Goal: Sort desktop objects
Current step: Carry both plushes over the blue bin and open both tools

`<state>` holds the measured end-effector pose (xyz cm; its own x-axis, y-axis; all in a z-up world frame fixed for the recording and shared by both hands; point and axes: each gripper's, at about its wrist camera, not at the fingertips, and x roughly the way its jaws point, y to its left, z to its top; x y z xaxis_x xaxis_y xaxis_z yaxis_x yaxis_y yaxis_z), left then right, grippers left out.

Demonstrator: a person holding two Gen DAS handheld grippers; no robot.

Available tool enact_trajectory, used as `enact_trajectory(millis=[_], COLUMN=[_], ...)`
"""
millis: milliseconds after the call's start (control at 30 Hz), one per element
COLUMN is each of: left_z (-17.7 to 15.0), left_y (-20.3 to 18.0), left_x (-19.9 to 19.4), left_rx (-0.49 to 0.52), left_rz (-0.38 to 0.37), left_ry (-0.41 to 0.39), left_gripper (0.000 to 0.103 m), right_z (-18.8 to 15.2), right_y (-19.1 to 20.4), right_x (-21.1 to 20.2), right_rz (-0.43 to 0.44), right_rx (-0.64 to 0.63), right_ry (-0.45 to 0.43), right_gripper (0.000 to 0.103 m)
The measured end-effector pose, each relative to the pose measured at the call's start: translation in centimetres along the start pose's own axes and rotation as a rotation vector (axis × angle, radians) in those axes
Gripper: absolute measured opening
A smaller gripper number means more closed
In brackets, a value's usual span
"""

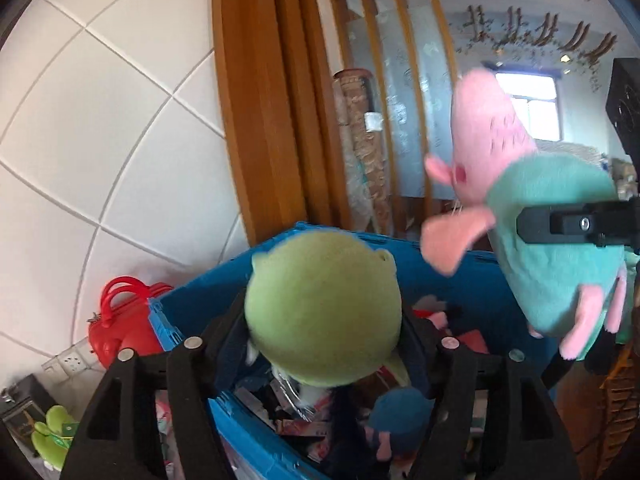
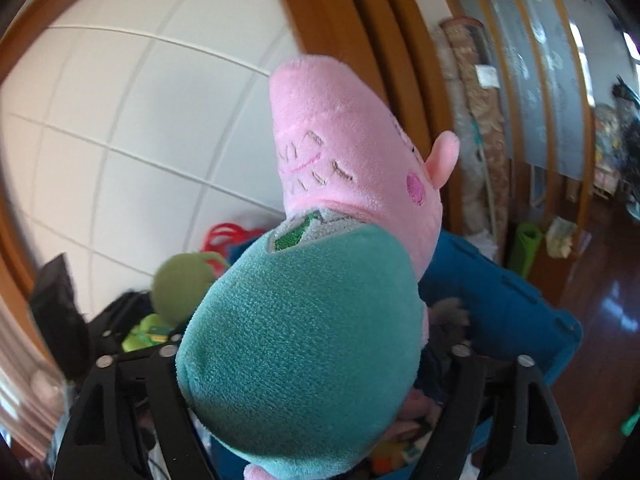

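Observation:
My left gripper (image 1: 324, 344) is shut on a green plush toy (image 1: 322, 308) with a round head and holds it above a blue plastic crate (image 1: 404, 268) full of toys. My right gripper (image 2: 316, 354) is shut on a pink pig plush in a teal shirt (image 2: 304, 344), held up over the crate (image 2: 500, 300). The pig plush (image 1: 556, 240) and the right gripper (image 1: 568, 224) also show at the right of the left wrist view. The green plush (image 2: 180, 280) shows at the lower left of the right wrist view.
A red handbag (image 1: 120, 320) stands left of the crate against a white tiled wall (image 1: 100, 120). A wooden door frame (image 1: 260, 100) and rolled mats (image 1: 360, 140) stand behind. A small green toy (image 1: 52, 436) lies at lower left. A green roll (image 2: 526, 248) stands on the wooden floor.

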<state>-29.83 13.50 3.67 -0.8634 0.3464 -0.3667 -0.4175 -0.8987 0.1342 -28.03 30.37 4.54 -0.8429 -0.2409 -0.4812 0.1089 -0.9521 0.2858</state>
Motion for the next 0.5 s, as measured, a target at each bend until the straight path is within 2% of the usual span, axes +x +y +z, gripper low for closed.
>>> enact_trajectory(millis=[67,133,233,367,500], left_z=[1.2,2.0,2.0,0.6,-0.8], left_y=[-0.4,-0.8,-1.2,-2.6,-2.1], left_x=[1.0,0.9,0.5,-1.5,-2.5], left_rx=[-0.021,-0.042,-0.028,-0.013,-0.049], left_rz=[0.071,0.117,0.169,0.279,0.359], left_ry=[0.024,0.021,0.009,-0.007,0.005], left_gripper=[0.076,0.077,0.078,0.078,0.078], right_z=[1.1,1.6,1.9,1.1,-1.5], right_y=[-1.4,-3.5,-4.4,-4.6,-2.3], right_x=[1.6,1.7,1.1,-0.4,-1.6], right_rz=[-0.036,0.003,0.067,0.079,0.09], right_rx=[0.006,0.038,0.055,0.006,-0.051], right_ry=[0.037,0.029,0.0,-0.046,-0.057], right_gripper=[0.09,0.09,0.091,0.092,0.096])
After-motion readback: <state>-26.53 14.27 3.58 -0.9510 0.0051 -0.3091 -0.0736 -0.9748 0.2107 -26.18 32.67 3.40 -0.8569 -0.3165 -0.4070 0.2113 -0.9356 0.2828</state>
